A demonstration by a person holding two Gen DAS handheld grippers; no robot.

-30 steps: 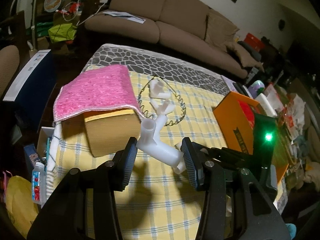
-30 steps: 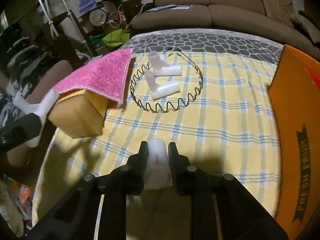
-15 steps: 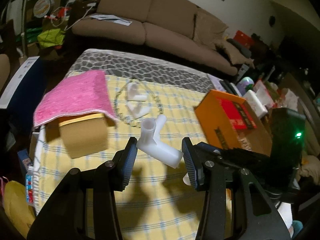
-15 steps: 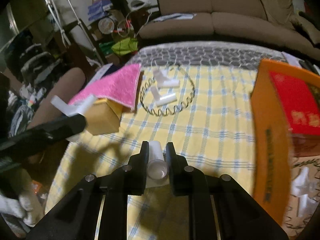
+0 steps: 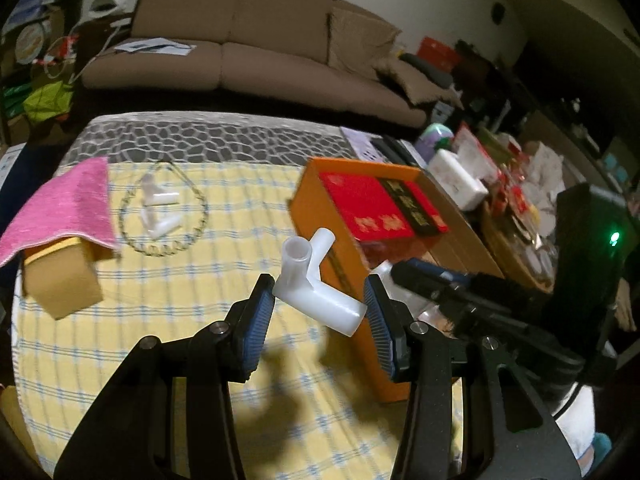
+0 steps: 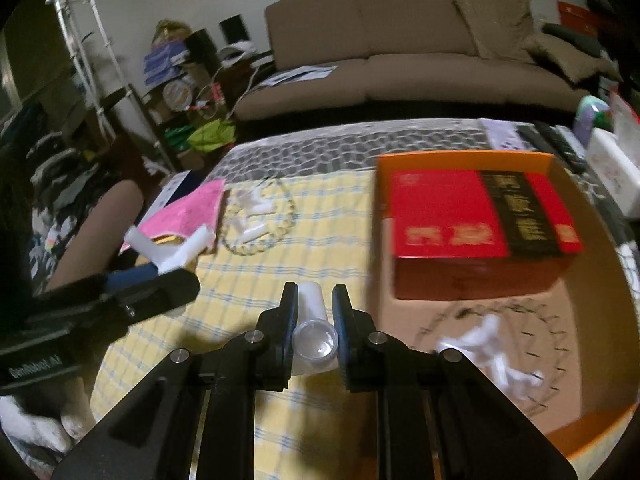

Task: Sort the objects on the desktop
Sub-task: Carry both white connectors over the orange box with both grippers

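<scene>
Left gripper (image 5: 319, 312) clamps a white pipe fitting (image 5: 316, 286); right gripper (image 6: 315, 322) is tight on a white tube (image 6: 313, 332). Below both: yellow-checked counter (image 5: 160, 320), orange box (image 6: 592, 320) ahead-right of the right gripper. Brown sofa (image 5: 256, 48) beyond.

Lighting: dim room, warm indoor light from above and behind the cameras; far corners fall to black. Shadows: dark, soft-edged shadows of the fingers (image 5: 262, 320) and held white fitting (image 5: 316, 292) on the yellow checked cloth (image 5: 160, 344). Blur: motion smear across the cloth, orange box (image 6: 592, 360) and wire ring (image 5: 164, 216); fingers sharp. Distortion: strong fisheye bending, sofa (image 6: 400, 60) curved, black vignette at all corners. Glare: one green indicator light (image 5: 614, 237) blooming.
</scene>
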